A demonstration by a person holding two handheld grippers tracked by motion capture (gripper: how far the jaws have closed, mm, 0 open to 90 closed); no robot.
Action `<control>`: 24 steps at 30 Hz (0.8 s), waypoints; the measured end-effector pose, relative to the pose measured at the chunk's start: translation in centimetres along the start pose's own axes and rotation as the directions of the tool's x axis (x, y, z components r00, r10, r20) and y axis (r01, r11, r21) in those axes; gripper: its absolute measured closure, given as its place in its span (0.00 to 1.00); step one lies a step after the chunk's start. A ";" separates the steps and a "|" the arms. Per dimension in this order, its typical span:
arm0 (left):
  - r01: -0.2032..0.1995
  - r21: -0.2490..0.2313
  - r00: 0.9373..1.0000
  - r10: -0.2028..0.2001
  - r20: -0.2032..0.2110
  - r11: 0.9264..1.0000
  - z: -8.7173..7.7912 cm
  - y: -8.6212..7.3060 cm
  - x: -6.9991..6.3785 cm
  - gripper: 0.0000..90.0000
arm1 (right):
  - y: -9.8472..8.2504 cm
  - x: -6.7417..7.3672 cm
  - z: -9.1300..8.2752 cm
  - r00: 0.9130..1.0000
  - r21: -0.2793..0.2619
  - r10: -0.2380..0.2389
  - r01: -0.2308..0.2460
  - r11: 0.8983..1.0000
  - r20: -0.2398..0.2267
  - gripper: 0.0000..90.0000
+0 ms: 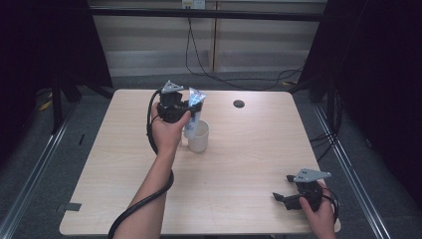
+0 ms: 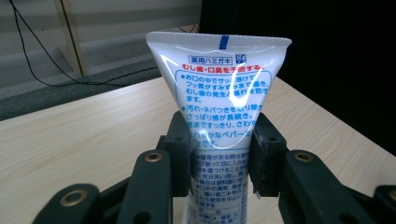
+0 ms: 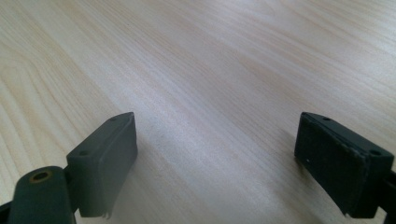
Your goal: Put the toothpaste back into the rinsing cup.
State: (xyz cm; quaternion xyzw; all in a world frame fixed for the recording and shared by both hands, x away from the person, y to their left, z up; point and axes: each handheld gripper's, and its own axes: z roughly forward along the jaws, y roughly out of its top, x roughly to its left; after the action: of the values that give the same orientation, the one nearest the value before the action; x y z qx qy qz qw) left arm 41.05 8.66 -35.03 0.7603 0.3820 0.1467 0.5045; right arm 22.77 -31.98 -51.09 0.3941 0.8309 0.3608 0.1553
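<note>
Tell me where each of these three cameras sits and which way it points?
High view: above the table, looking forward and down; both forearms, left gripper, right gripper.
Left gripper view: on that gripper, looking along its jaws at the tube.
Right gripper view: on that gripper, facing tabletop.
Shared: tube, high and left.

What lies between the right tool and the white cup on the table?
Bare wood. In the high view nothing sits on the table between the right tool and the white cup, where the left tool holds the toothpaste tube.
</note>
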 end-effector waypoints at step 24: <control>-0.015 -0.011 1.000 0.015 -0.016 1.000 2.0 0.8 0.1 0.72 | 0.0 0.0 0.0 1.000 0.000 0.000 0.000 1.000 -0.001 0.14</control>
State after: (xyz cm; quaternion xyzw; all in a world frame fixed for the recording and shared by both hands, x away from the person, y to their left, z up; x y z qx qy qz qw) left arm 42.67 7.31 -35.26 0.7591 0.3795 0.1589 0.5045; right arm 22.77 -31.98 -51.08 0.3941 0.8310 0.3608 0.1550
